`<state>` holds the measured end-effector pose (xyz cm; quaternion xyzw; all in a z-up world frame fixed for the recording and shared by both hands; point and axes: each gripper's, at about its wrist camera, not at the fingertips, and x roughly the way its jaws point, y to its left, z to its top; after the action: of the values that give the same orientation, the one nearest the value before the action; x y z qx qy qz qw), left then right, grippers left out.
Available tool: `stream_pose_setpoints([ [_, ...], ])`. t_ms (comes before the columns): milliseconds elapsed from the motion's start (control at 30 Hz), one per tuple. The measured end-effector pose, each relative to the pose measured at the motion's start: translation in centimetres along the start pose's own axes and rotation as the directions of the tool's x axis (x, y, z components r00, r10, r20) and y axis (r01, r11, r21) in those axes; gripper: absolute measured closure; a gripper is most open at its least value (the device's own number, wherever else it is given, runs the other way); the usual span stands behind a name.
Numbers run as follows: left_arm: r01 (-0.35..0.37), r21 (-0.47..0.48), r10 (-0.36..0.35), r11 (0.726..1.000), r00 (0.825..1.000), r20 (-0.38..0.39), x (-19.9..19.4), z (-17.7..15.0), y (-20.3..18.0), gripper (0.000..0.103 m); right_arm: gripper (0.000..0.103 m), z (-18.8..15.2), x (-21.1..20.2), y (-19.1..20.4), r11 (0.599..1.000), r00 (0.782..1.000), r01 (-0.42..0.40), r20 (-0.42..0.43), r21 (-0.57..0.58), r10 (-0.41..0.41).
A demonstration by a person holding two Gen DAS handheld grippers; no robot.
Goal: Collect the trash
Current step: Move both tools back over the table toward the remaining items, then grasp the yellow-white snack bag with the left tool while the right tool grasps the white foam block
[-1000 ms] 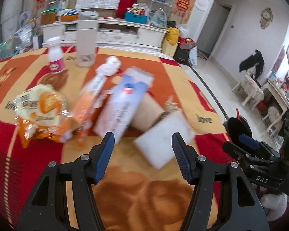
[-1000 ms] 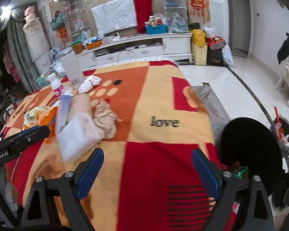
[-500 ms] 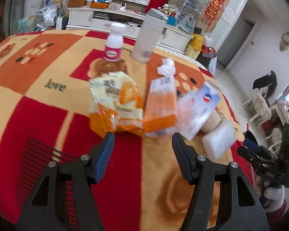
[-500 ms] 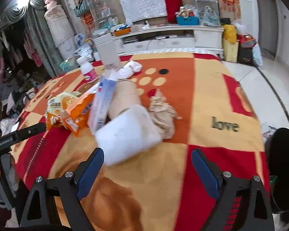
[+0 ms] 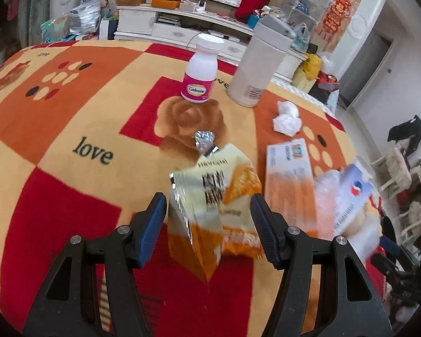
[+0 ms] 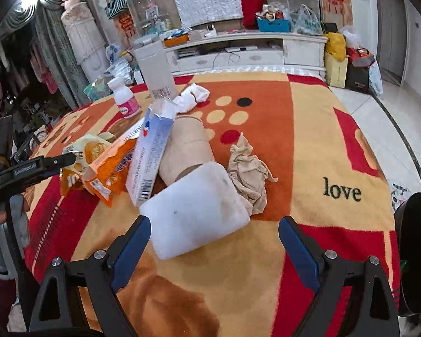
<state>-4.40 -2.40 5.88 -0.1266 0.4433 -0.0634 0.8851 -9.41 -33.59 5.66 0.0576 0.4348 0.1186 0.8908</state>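
Foil scrap (image 5: 204,138) shows only past the left hand-held gripper (image 5: 207,214), both spread apart.

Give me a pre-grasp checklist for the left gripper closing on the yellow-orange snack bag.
1. Left gripper open: ok, jaws spread wide.
2. Snack bag between the jaws: ok, it sits in the gap in the left wrist view.
3. Contact with the bag: cannot tell, the frame is blurred and depth is unclear.
4. Neighbours clear of the jaws: not ok, the orange box lies right beside the right-hand finger and could get pinched.
5. Right gripper out of the way: ok, open and facing the white sponge block, apart from the bag.
6. Bin ready: cannot tell, only a dark round edge shows at the table's corner.
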Motion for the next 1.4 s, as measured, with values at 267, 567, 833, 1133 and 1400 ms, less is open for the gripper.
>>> stream_pose_setpoints([
  [267, 0.049, -0.034, -0.05, 0.998, 0.998, -0.044, 2.9, 0.6, 0.1, 0.06, 0.012, 0.8, 1.9, -0.1, 0.999, 0.999, -0.028, -0.039, 0.042, 0.029],
  [567, 0.04, 0.001, -0.04, 0.999, 0.999, -0.006, 0.6, 0.4, 0.9, 0.073, 0.012, 0.9, 1.5, 2.2, 0.997, 0.999, -0.021, -0.035, -0.071, 0.018],
  [833, 0.023, 0.035, -0.026, 0.999, 0.995, 0.096, -5.1, 0.8, 1.4, 0.073, 0.009, 0.8, 4.0, 4.2, 0.968, 0.993, 0.033, -0.106, -0.248, -0.061],
  [1133, 0.068, 0.074, -0.076, 0.995, 0.991, 0.113, -7.3, 0.3, -1.0, 0.073, 0.014, -0.5, 3.1, 3.7, 0.965, 0.998, 0.024, -0.057, -0.262, -0.04],
  [1400, 0.157, 0.184, -0.174, 0.97, 0.981, 0.08, -7.6, -1.6, -7.3, 0.073, 0.014, -1.0, -2.9, 1.0, 0.98, 0.999, -0.021, 0.03, -0.197, 0.027],
])
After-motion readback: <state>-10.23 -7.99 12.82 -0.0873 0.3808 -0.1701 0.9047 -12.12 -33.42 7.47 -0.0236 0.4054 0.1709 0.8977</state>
